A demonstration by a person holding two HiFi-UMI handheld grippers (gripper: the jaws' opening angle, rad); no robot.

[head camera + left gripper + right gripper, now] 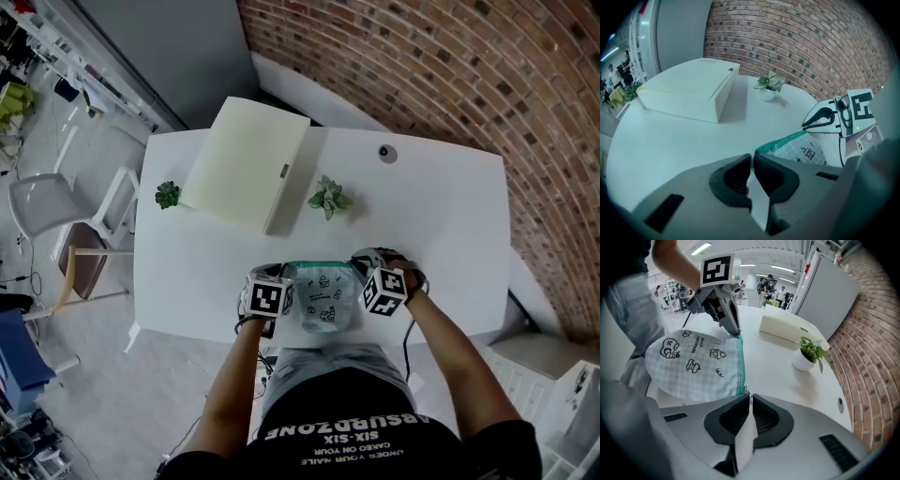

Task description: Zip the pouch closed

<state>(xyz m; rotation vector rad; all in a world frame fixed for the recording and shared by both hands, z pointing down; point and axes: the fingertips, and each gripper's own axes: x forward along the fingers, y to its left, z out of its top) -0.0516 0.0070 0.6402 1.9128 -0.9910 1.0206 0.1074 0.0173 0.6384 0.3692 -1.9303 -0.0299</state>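
The pouch [323,298], pale checked fabric with small cartoon prints, lies flat on the white table [441,216] at its near edge, directly in front of the person and between the two grippers. Its green zipper [739,364] runs along the far edge of the pouch from one gripper to the other, and no gap shows along the visible length; contents cannot be made out. The left gripper [753,157] has its jaws nearly together, pinched on the green-edged corner at the left end of the pouch. The right gripper [749,397] has its jaws drawn almost closed, a thin slit between them, with the small metal zipper pull [746,391] caught at their tips at the right end of the pouch. Just beyond the pouch stands a small potted plant [328,198], a white pot holding green-and-white leaves. Beyond the pouch and to its left lies a flat cream box [246,164], lid shut, contents unseen. A second small plant [168,194] stands left of that box. A brick wall [450,66] rises beyond the pouch, past the table's far edge.
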